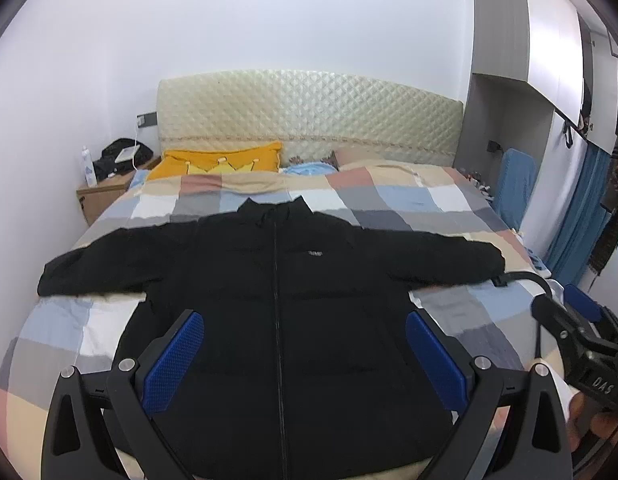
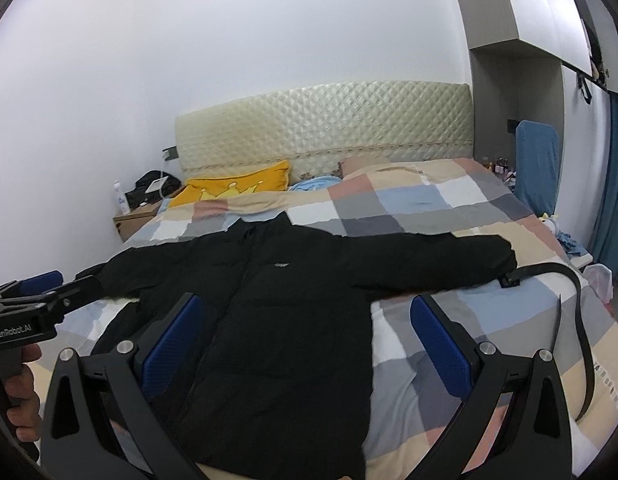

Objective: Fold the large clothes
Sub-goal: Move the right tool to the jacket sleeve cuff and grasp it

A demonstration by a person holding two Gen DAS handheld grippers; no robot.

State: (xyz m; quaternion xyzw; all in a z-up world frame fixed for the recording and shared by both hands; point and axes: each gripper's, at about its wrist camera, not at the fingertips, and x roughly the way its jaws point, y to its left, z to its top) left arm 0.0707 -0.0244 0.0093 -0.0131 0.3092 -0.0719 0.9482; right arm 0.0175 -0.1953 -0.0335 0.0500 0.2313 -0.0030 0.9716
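- Black zip-up jacket [image 1: 277, 320] lay flat on the bed [image 1: 449, 200], sleeves spread, directly ahead of both grippers.
- Left gripper [image 1: 305, 360]: fingers apart, empty.
- Right gripper [image 2: 305, 344]: fingers apart, empty.

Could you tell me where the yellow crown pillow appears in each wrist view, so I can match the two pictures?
Left wrist view: yellow crown pillow left of centre, at the head of the bed below the quilted headboard.
Right wrist view: pillow left of centre, again under the headboard.
Shared landmark: the black jacket spread flat on the checked quilt.
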